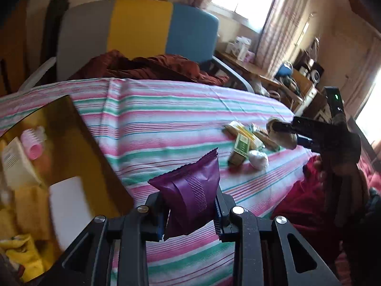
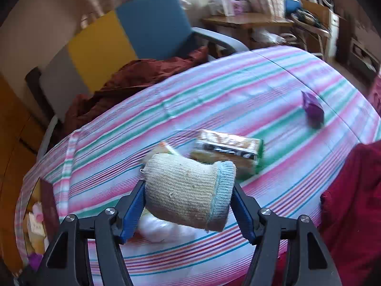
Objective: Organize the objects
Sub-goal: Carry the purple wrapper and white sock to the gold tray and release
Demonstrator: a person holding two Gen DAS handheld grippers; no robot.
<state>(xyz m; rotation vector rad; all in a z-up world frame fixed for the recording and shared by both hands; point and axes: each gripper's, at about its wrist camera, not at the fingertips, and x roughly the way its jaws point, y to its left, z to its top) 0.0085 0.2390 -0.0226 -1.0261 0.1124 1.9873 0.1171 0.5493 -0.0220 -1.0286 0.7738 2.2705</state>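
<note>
My left gripper (image 1: 190, 212) is shut on a purple foil packet (image 1: 188, 195), held up above the striped bedsheet (image 1: 154, 119). Left of it stands a yellow-brown box (image 1: 78, 147) with a pink hair roller (image 1: 33, 143) and white cards inside. My right gripper (image 2: 189, 190) is shut on a beige knitted pouch (image 2: 183, 190) with a light blue cuff, lifted off the sheet. Below it lie a green-ended carton (image 2: 228, 147) and a white wad (image 2: 162, 231). Another purple packet (image 2: 313, 109) lies far right on the sheet. In the left wrist view the right gripper (image 1: 281, 131) hangs over the pile of packets.
A chair (image 1: 142, 28) with a grey, yellow and blue back stands behind the bed, a rust-red cloth (image 1: 147, 66) draped on it. Red fabric (image 2: 352, 195) lies at the bed's right edge. A wooden desk (image 2: 247, 21) with clutter stands by the curtained window.
</note>
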